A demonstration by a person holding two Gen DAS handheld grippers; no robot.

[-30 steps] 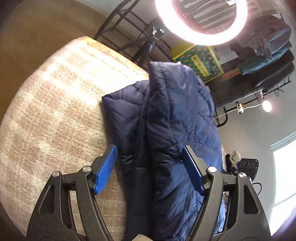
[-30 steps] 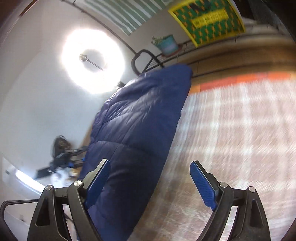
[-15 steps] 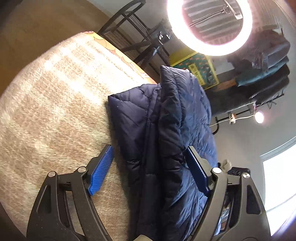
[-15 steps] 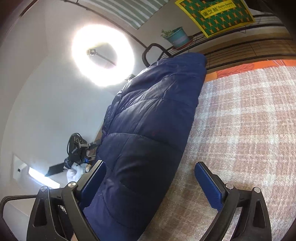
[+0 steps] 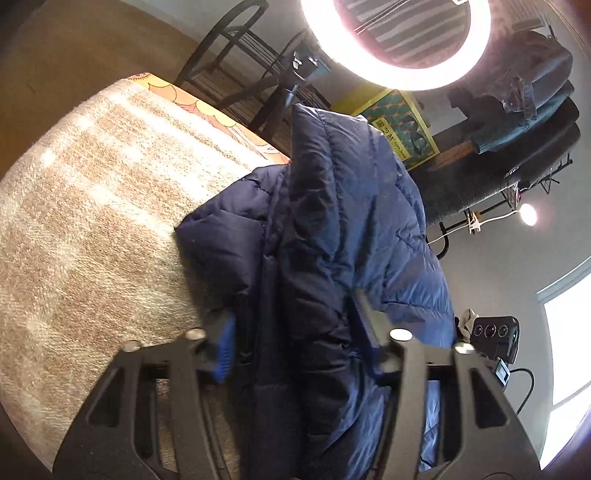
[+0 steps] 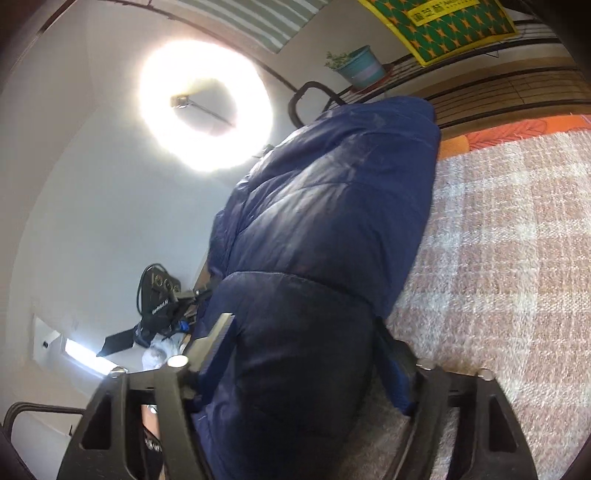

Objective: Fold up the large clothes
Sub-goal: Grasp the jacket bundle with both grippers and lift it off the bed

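- While both grippers close in on the jacket, the navy quilted jacket lies folded lengthwise on the plaid blanket, running from the near edge out to the far side, where orange trim shows.
- left gripper: jaws closing, jacket's bunched near end between them; blue left pad at the fabric edge, right pad sunk into the puffy layers. Looks like contact, firm grip not confirmed.
- right gripper: jaws closing around the thick near end of the jacket; both pads press against the padding, so probably gripping.
- Step in hand, my read: pinch the near end at two points, then carry it toward the far end to halve the length.
- To do it well: catch all layers, not just the top shell; slick puffy fabric may slip, so bite deep; lift both hands evenly so the fold stays square and the sleeves stay tucked.
- Writing: yellow-green poster on the far wall has printed characters, too blurred to read. Dark device at left bears a white logo, unreadable.
- ring light glares, washing out detail nearby.
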